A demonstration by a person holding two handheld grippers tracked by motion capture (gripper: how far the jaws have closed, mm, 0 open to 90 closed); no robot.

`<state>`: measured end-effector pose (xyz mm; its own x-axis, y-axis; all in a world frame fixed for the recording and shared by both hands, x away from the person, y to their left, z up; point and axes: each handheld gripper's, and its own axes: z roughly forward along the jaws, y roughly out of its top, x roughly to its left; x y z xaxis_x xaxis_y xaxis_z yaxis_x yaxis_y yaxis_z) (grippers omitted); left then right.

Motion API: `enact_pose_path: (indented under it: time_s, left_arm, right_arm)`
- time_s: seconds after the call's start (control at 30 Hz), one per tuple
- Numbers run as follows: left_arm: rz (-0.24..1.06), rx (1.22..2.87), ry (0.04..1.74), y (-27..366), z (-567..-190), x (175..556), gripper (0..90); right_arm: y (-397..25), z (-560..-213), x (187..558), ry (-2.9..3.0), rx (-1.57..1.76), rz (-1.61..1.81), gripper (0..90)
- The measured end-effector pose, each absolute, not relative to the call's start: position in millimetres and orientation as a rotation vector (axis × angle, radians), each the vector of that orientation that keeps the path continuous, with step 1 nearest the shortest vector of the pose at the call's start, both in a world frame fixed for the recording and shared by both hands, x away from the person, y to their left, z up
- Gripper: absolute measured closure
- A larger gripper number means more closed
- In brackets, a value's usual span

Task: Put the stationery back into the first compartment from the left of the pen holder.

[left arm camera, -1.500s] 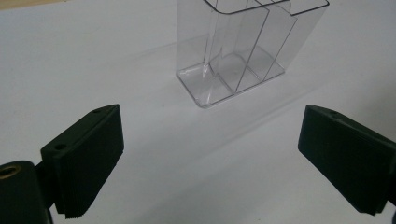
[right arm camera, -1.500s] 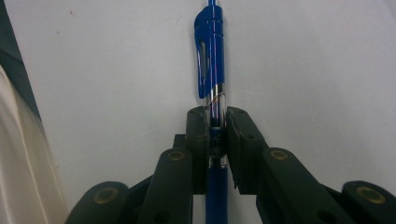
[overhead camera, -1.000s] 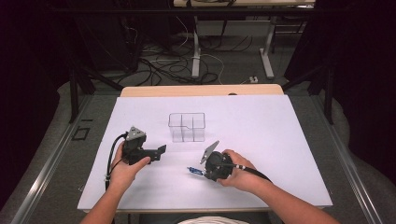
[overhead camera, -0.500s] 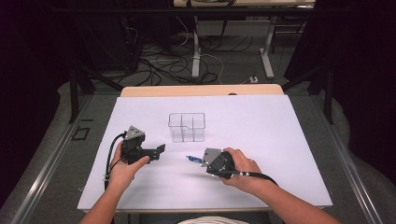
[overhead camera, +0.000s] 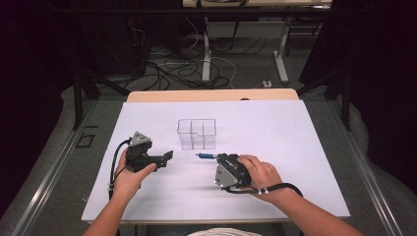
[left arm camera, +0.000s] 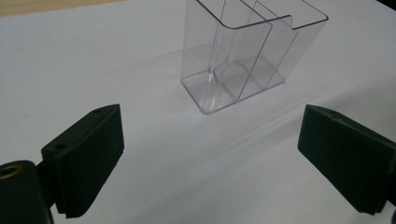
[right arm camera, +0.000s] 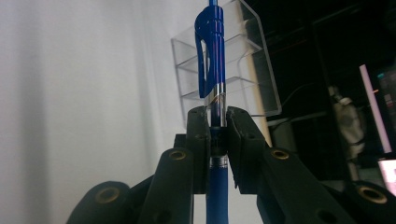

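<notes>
A clear plastic organizer point(overhead camera: 196, 133) with several compartments stands in the middle of the white table point(overhead camera: 295, 147). My right gripper point(overhead camera: 219, 158) is shut on a blue pen point(overhead camera: 206, 156), just in front of the organizer. In the right gripper view the jaws clamp the blue pen point(right arm camera: 213, 60) at its silver band, my right gripper point(right arm camera: 217, 126) pointing at the organizer point(right arm camera: 243, 70). My left gripper point(overhead camera: 166, 158) is held left of the organizer. Its view shows the left gripper point(left arm camera: 217, 163) open wide, with black pads point(left arm camera: 88, 158) apart and the empty organizer point(left arm camera: 247, 51) ahead.
Beyond the white sheet runs the table's wooden far edge point(overhead camera: 211, 95). Cables and desk legs point(overhead camera: 206, 54) lie on the floor behind it. Both forearms enter from the near edge, and a cable point(overhead camera: 287, 187) trails from the right gripper.
My right gripper has turned and carried the blue pen away from the near edge, closer to the organizer's front. The left gripper has stayed in place.
</notes>
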<state>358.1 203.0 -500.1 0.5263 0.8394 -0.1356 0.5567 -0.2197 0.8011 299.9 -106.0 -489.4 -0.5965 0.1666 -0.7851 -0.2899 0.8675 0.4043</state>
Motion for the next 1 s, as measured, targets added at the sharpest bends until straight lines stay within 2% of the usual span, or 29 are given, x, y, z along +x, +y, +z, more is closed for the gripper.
enact_pose_path:
  time_s: [0.57,1.0]
  left_arm:
    - [0.372,1.895,1.136,202,-498,358,8.5]
    - [0.327,1.889,1.105,196,-491,359,9.5]
  right_arm:
    - [-121,-471,300,1.804,-0.516,0.306,79.8]
    - [-118,-472,300,1.740,-0.819,0.121,79.8]
